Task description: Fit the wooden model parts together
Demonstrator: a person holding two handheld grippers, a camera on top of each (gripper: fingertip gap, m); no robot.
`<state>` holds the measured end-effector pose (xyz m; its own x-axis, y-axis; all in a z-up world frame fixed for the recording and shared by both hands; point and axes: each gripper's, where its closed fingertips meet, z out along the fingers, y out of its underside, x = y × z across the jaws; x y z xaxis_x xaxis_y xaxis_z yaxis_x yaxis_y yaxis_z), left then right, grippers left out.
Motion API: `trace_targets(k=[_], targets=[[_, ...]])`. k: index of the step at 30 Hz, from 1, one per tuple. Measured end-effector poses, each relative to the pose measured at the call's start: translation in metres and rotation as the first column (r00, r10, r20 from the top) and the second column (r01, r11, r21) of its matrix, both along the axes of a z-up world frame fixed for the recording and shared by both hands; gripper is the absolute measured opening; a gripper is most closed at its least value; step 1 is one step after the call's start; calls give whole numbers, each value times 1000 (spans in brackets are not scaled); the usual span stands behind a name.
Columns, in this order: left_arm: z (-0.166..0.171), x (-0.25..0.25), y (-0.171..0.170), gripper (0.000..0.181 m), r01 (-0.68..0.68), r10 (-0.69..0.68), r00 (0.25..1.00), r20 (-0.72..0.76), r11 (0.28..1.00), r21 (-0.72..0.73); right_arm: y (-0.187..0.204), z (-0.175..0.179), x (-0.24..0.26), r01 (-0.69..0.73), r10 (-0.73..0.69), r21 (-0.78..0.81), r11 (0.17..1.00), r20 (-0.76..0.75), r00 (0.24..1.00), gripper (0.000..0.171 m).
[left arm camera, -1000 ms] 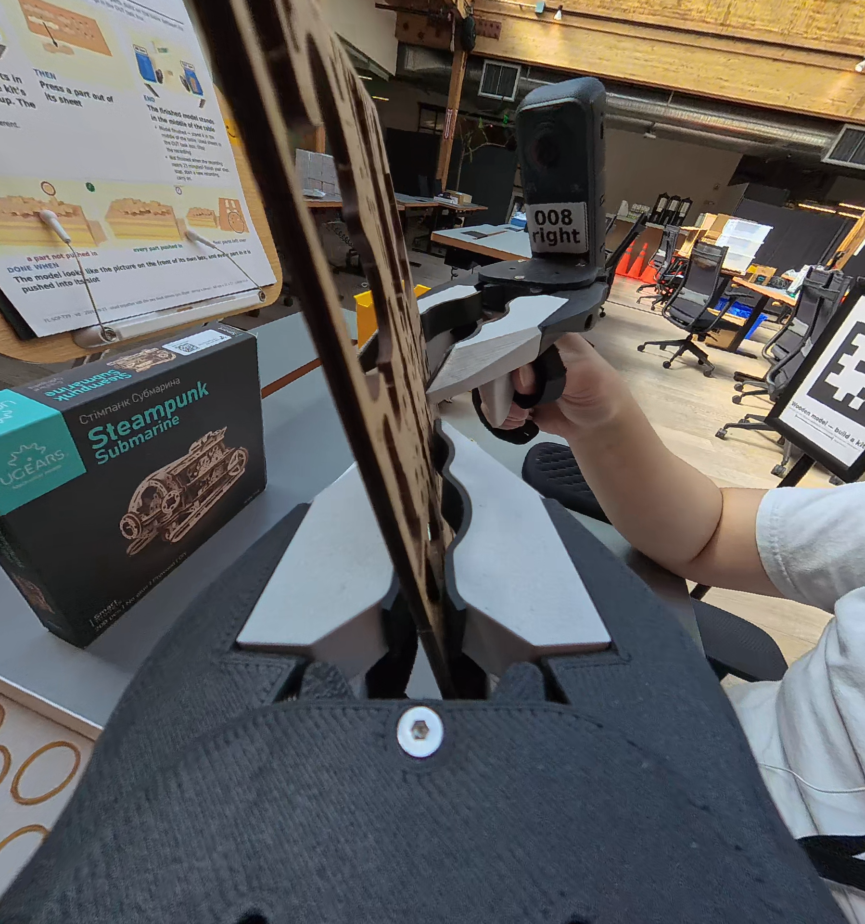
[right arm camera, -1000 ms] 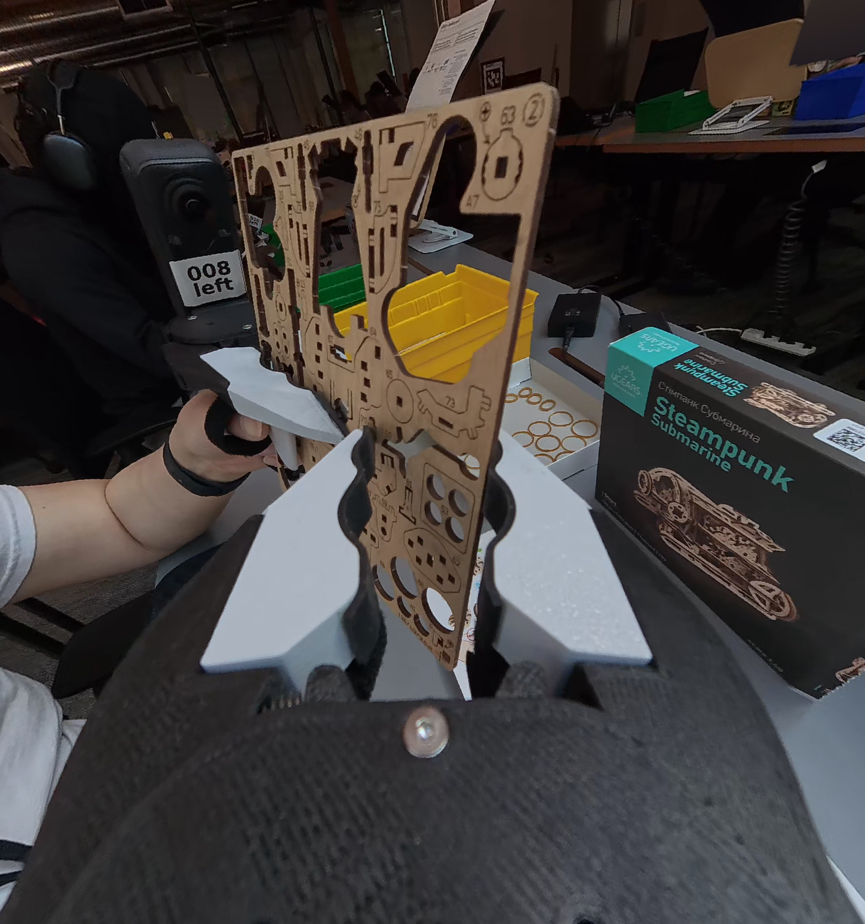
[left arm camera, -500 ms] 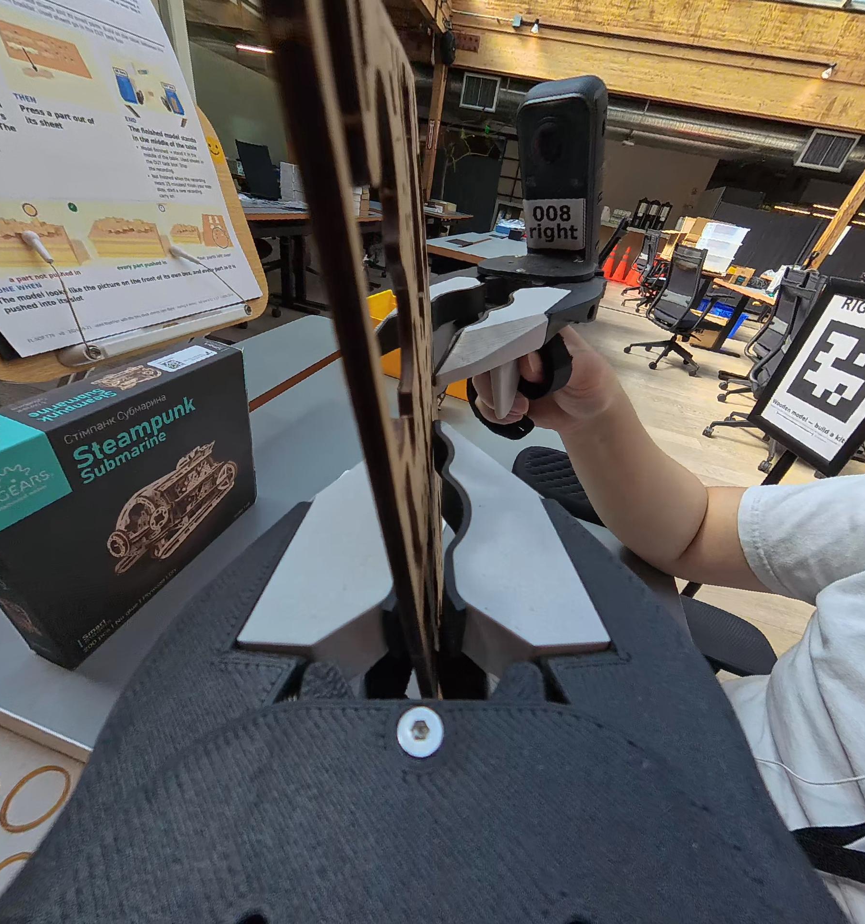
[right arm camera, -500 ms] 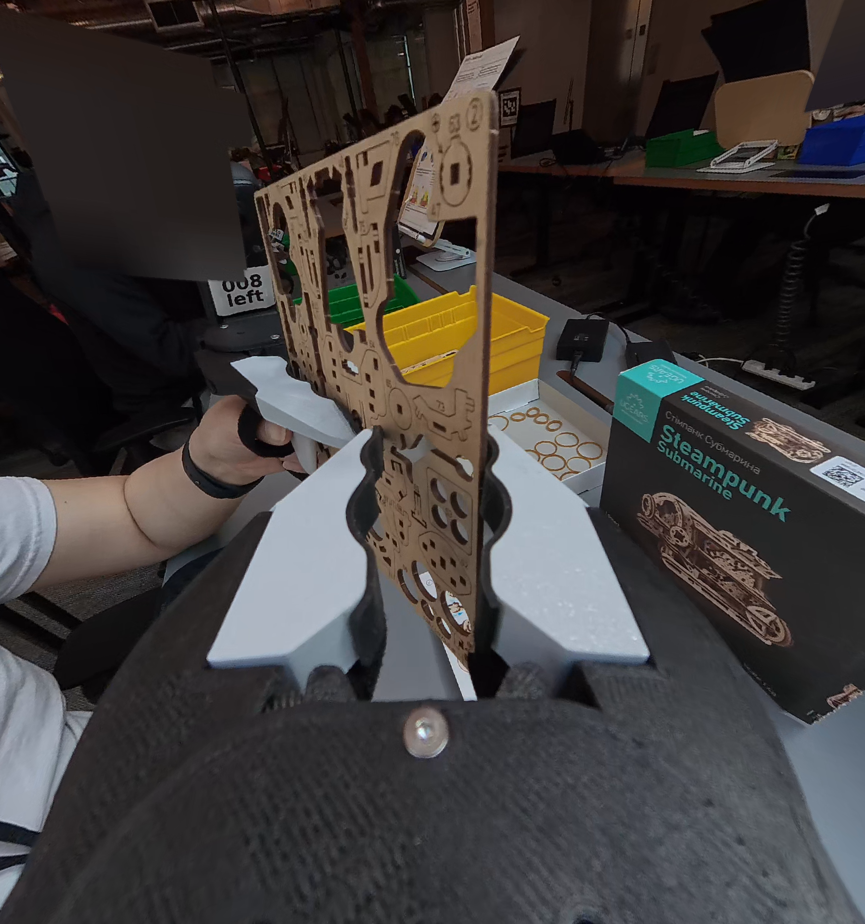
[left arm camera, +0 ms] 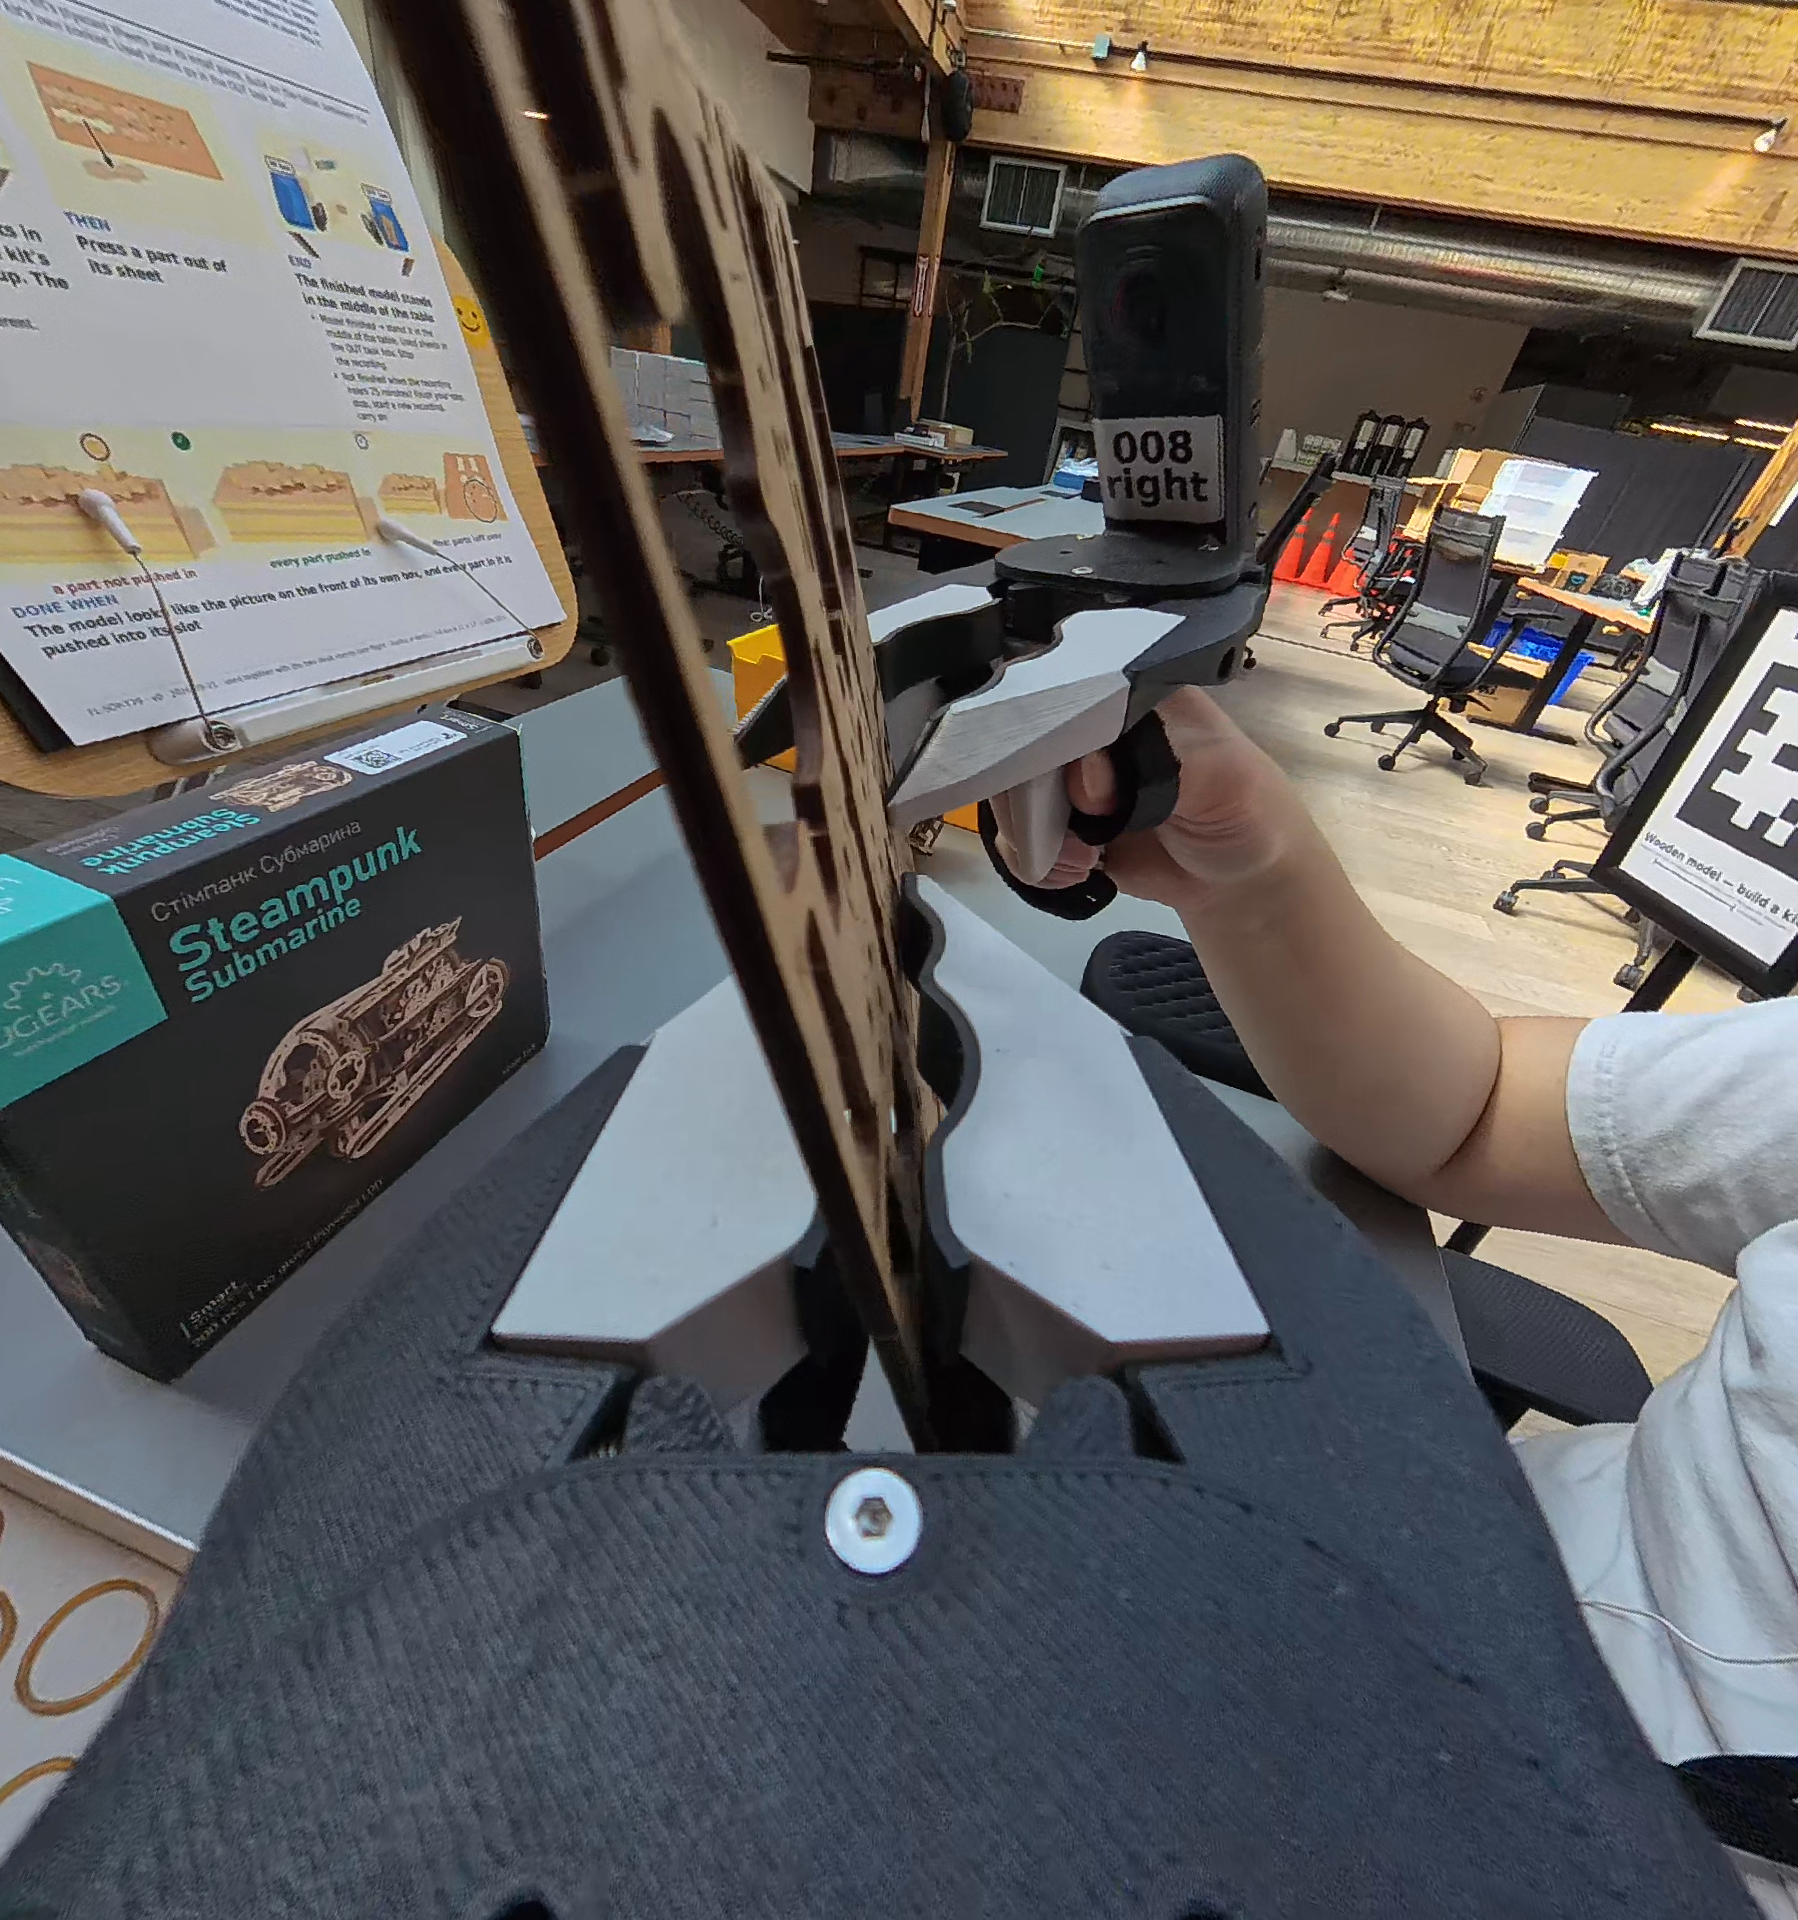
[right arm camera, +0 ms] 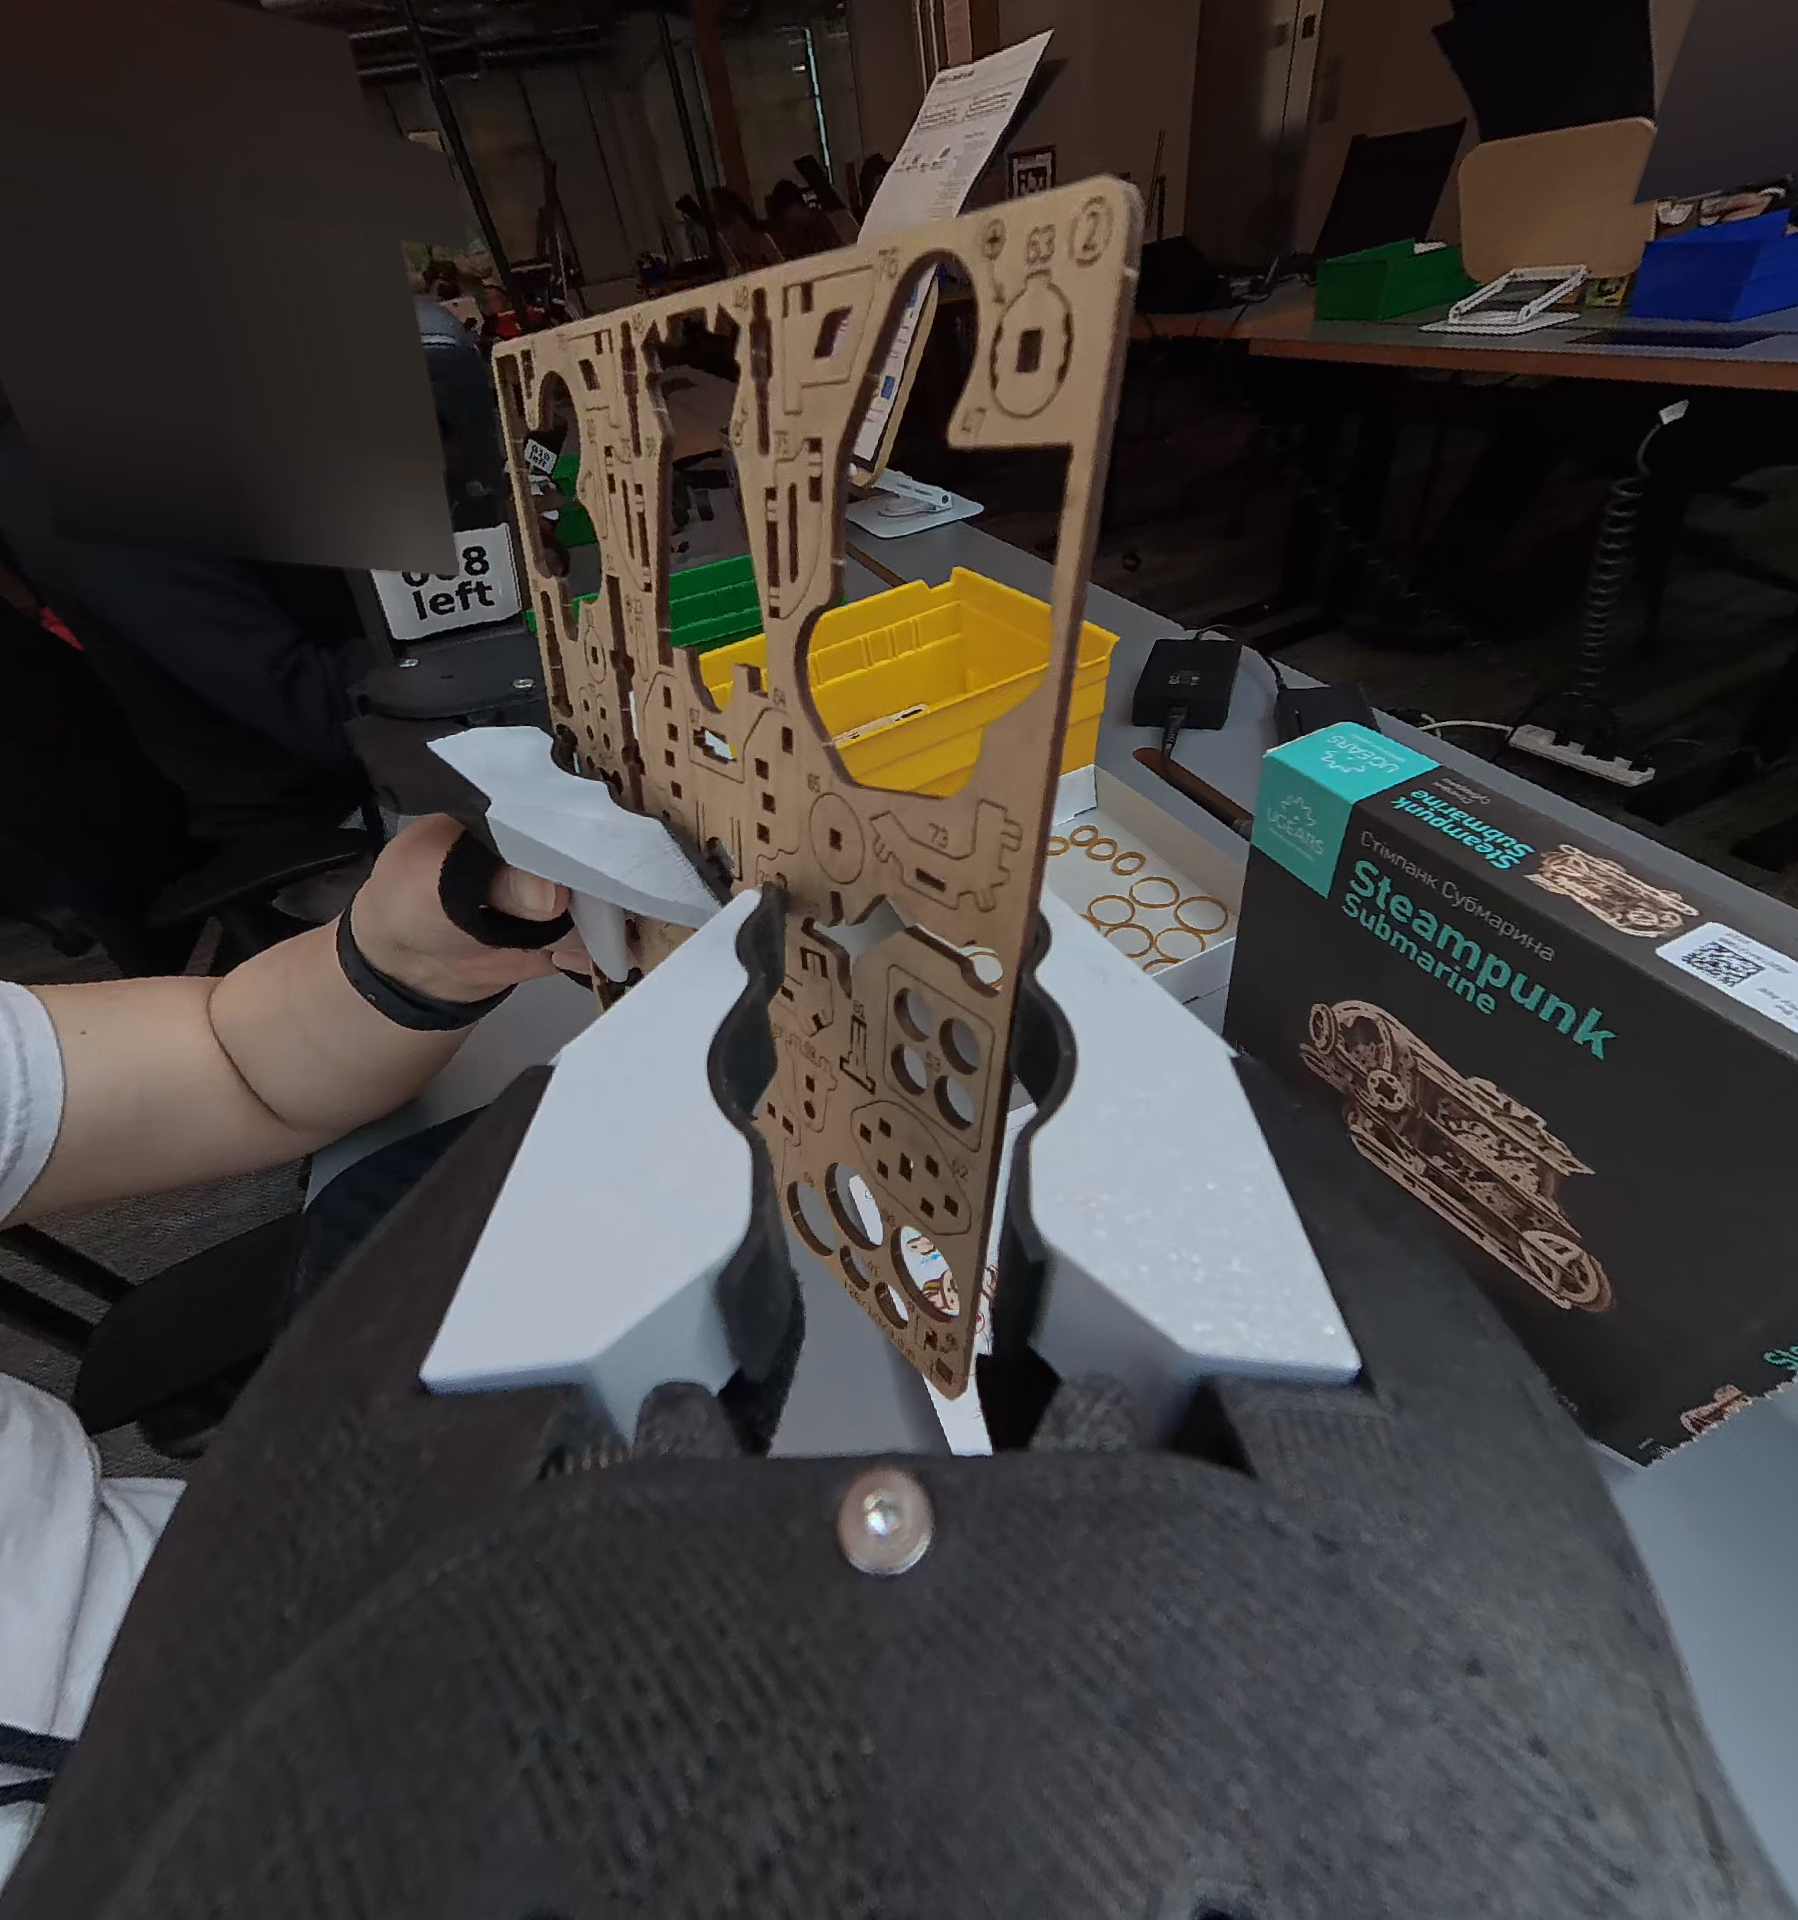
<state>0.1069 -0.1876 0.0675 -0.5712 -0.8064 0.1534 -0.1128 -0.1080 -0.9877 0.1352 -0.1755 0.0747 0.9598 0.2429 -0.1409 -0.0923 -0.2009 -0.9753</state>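
a dark kit box (right arm camera: pixel 1560 1049) with a teal end stands on the grey table (left arm camera: pixel 604 904), a yellow bin (right arm camera: pixel 936 675) and green bin (right arm camera: pixel 708 608) behind it. a white tray of brown rings (right arm camera: pixel 1144 904) lies beside the box; an instruction sheet on a wooden stand (left arm camera: pixel 199 364) rises behind

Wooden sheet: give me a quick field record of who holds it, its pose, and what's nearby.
held item: wooden sheet of laser-cut parts, several already punched out
pose: upright, off the table
left gripper: shut on the sheet's edge
right gripper: open, straddling the sheet's lower corner
nearby: dark box at right, yellow bin behind, tray of rings on grey table
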Motion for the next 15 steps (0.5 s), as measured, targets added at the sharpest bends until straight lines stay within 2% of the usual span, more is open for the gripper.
trace_targets(k=[12,15], targets=[[-1,2,-2,0,-42,41,999,35,998,41,-1,-2,3,7,-7,-19,1000,37,999,43],[-2,4,0,6,-51,50,998,35,998,47,0,-2,4,13,-12,-21,1000,46,999,43]])
